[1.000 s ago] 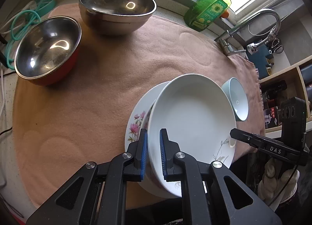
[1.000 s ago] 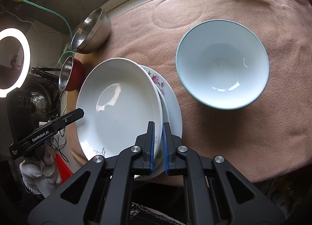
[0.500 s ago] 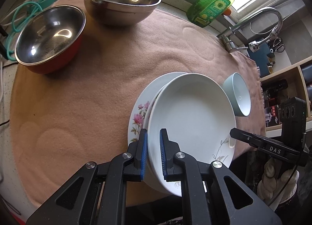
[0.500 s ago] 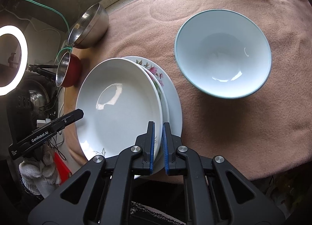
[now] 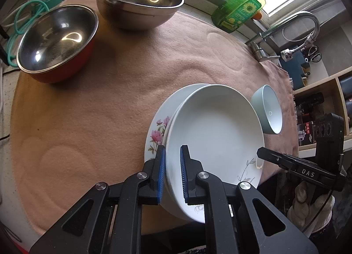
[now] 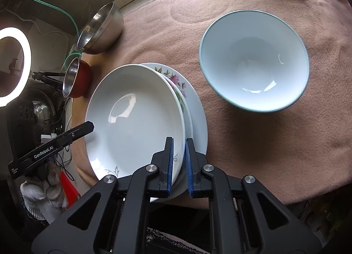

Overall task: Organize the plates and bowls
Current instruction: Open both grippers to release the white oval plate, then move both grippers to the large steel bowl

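Over the last second the white deep plate [image 5: 216, 130] and the flowered plate [image 5: 157, 130] under it have slid toward the right in the left wrist view, so the red bowl [image 5: 58, 44] and the steel bowl [image 5: 138, 4] now sit farther out at 10 and 11 o'clock. In the right wrist view the stack has drifted toward the pale blue-rimmed bowl [image 6: 255, 60], and more of the flowered rim shows at the plate's 1 o'clock edge.

Going left to right in the left wrist view: the red bowl stands on the pink cloth [image 5: 110, 104] covering the bench, the steel bowl just beside it at its 2 o'clock, then the two plates at centre, then the small blue-rimmed bowl near the cloth's right edge at 3 o'clock. A green soap bottle [image 5: 241, 5] and a faucet [image 5: 292, 25] stand behind.

The left gripper [image 5: 172, 173] is clenched on the white deep plate's near rim, one blue pad inside the dish and one on its outer side. The right gripper [image 6: 179, 161] is narrowed to a slim gap and grasps the same plate's rim at the opposite side. The white plate lies tilted over the flowered plate; whether they touch cannot be told.
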### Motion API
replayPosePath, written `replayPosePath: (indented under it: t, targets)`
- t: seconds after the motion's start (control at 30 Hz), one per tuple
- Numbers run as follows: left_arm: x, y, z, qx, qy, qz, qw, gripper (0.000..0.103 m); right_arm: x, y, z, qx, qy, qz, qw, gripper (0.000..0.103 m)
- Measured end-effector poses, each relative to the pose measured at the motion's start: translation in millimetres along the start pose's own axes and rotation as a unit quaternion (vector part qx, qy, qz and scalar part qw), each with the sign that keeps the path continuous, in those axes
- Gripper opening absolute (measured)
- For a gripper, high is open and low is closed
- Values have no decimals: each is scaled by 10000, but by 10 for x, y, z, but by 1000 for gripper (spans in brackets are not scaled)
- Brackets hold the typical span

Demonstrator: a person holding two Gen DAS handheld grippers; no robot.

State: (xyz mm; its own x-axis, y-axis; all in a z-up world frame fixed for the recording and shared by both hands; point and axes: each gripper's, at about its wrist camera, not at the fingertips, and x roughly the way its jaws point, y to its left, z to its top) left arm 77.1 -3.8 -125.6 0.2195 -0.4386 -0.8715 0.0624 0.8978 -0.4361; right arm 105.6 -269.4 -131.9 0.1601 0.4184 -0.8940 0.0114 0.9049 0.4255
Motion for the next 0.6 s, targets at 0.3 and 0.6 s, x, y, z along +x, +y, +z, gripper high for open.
replayPosePath:
  t: [0.3,0.6]
  targets:
    - [-5,-43,54,-2,-30,-46,10000,38,-121,131,9,-373,-303,-213,9986,60]
    - [-152,-16,122,-25,-288,-41,9996,64,-315,184,64,-503,-661,-120,9965,79]
